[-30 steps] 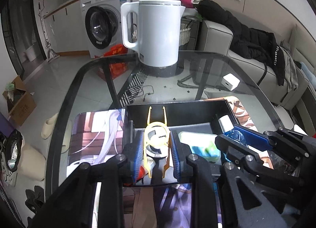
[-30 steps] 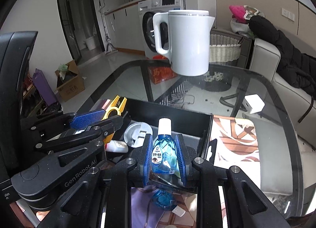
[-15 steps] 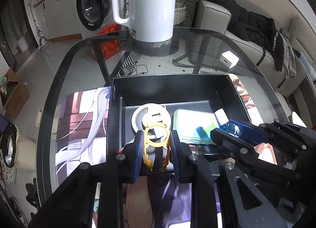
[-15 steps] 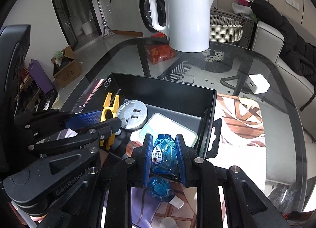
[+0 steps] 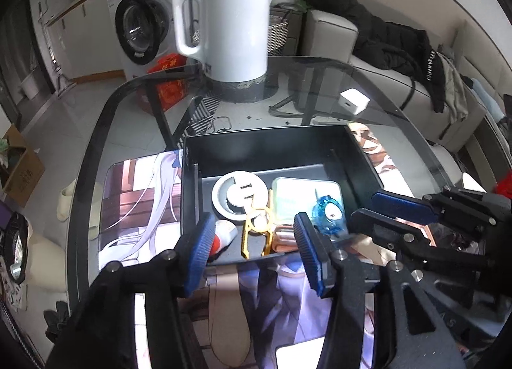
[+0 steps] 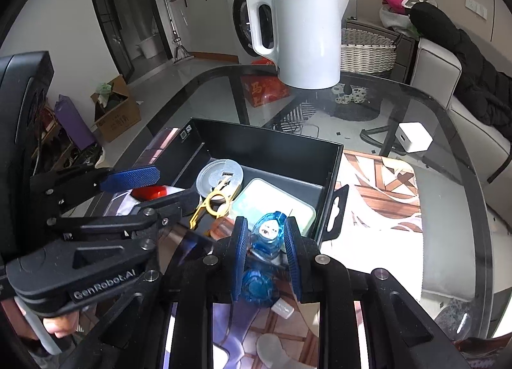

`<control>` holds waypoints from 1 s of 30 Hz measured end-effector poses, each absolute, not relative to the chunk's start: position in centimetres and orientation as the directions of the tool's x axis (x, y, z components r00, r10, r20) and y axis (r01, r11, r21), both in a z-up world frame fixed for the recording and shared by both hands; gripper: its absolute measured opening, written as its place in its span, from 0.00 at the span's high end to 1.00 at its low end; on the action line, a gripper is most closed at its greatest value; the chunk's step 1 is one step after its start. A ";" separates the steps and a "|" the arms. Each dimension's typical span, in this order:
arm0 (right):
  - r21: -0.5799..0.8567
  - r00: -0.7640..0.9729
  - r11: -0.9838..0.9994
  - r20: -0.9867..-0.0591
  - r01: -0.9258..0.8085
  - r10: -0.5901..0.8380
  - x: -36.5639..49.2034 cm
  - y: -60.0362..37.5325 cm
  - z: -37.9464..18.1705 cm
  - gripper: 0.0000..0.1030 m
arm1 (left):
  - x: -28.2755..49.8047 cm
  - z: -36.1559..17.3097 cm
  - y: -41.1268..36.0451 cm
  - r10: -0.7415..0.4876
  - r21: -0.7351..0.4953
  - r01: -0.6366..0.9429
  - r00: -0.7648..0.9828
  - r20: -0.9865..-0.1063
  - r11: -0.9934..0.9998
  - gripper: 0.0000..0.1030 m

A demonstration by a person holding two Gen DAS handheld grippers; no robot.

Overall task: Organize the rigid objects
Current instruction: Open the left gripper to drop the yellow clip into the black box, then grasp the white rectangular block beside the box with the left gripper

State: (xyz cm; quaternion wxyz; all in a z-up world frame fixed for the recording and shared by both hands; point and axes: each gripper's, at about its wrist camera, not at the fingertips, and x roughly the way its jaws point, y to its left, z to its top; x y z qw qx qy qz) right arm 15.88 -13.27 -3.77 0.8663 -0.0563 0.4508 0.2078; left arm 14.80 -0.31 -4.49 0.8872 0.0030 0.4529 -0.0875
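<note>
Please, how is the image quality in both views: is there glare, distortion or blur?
Left wrist view: strong fisheye bending, dark corners, the glass table mirrors the room, the kettle is slightly soft. Right wrist view: same bending, bright washed-out glare on the mat, and the blue bottle stays sharp.

You have an open black rectangular box [image 5: 265, 145] on the glass table. Inside, a round grey-and-white disc [image 5: 240, 194] lies flat near the box's left wall, with a slim yellow metal clip [image 5: 256, 234] lying partly over it. A pale green flat lidded tin [image 5: 304, 191] rests right of the disc. The small clear blue plastic bottle [image 6: 268, 234] sits over the box's near right corner.
</note>
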 end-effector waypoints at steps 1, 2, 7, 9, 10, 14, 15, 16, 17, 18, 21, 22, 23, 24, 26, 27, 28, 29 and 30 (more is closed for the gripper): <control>0.093 0.504 0.902 -0.803 -0.422 0.319 15.5 -13.5 -3.5 0.77 | 14.3 -4.3 -0.5 -0.167 -0.070 0.186 0.574 -0.802 0.980 0.50; 0.094 0.501 0.896 -0.801 -0.434 0.327 15.0 -13.7 -3.2 0.77 | 13.7 -4.0 -0.8 -0.184 -0.066 0.221 0.574 -0.798 0.973 0.50; 0.089 0.479 0.866 -0.803 -0.493 0.355 12.8 -14.9 -2.1 0.77 | 11.0 -4.0 -2.0 -0.245 -0.012 0.392 0.551 -0.798 0.920 0.31; 0.087 0.447 0.850 -0.820 -0.520 0.358 12.2 -15.0 -2.6 0.77 | 10.2 -4.6 -2.4 -0.258 -0.004 0.424 0.542 -0.800 0.906 0.25; 0.085 0.437 0.847 -0.827 -0.526 0.354 12.0 -15.0 -2.9 0.77 | 10.0 -5.0 -2.6 -0.275 -0.016 0.448 0.519 -0.809 0.894 0.25; 0.081 0.391 0.839 -0.858 -0.538 0.334 12.0 -15.1 -5.0 0.77 | 8.7 -6.9 -4.0 -0.303 -0.022 0.541 0.436 -0.847 0.841 0.25; 0.083 0.377 0.837 -0.865 -0.540 0.330 12.2 -15.1 -5.7 0.77 | 8.5 -7.4 -4.4 -0.301 -0.019 0.557 0.420 -0.856 0.831 0.25; 0.083 0.367 0.838 -0.872 -0.539 0.323 12.4 -15.1 -6.3 0.77 | 8.2 -7.9 -4.7 -0.301 -0.020 0.572 0.402 -0.865 0.820 0.25; 0.082 0.359 0.838 -0.878 -0.539 0.317 12.7 -15.0 -6.9 0.77 | 8.0 -8.5 -5.0 -0.296 -0.017 0.584 0.386 -0.874 0.812 0.25; 0.076 0.355 0.838 -0.882 -0.541 0.310 12.9 -14.9 -7.5 0.75 | 7.7 -8.9 -5.3 -0.287 -0.008 0.594 0.377 -0.880 0.805 0.25; 0.058 0.351 0.836 -0.890 -0.546 0.291 13.7 -14.5 -8.9 0.71 | 7.1 -9.8 -6.1 -0.280 0.000 0.626 0.349 -0.895 0.780 0.25; 0.055 0.347 0.836 -0.893 -0.546 0.286 13.9 -14.3 -9.3 0.69 | 7.0 -10.0 -6.3 -0.281 -0.003 0.635 0.337 -0.899 0.773 0.25; 0.061 0.342 0.834 -0.894 -0.548 0.290 14.1 -14.2 -9.7 0.66 | 6.8 -10.3 -6.5 -0.279 -0.004 0.649 0.322 -0.904 0.761 0.25; 0.068 0.338 0.833 -0.894 -0.548 0.295 14.2 -14.2 -9.9 0.64 | 6.6 -10.5 -6.8 -0.277 0.000 0.662 0.313 -0.908 0.749 0.25; 0.077 0.331 0.832 -0.894 -0.550 0.301 14.3 -13.9 -10.2 0.63 | 6.3 -10.9 -7.1 -0.268 0.009 0.677 0.303 -0.915 0.736 0.25; 0.076 0.332 0.833 -0.895 -0.547 0.299 14.3 -13.8 -10.3 0.63 | 6.2 -11.0 -7.2 -0.261 0.015 0.679 0.302 -0.917 0.734 0.25; 0.072 0.335 0.836 -0.895 -0.545 0.295 14.3 -13.7 -10.4 0.63 | 6.3 -11.3 -7.3 -0.247 0.023 0.679 0.297 -0.922 0.733 0.24; 0.066 0.335 0.837 -0.897 -0.543 0.288 14.2 -13.5 -10.5 0.63 | 6.3 -11.2 -7.1 -0.253 0.013 0.676 0.293 -0.922 0.737 0.25; 0.055 0.337 0.840 -0.900 -0.540 0.276 14.1 -13.3 -10.7 0.66 | 6.5 -11.2 -7.0 -0.260 -0.005 0.670 0.281 -0.924 0.742 0.33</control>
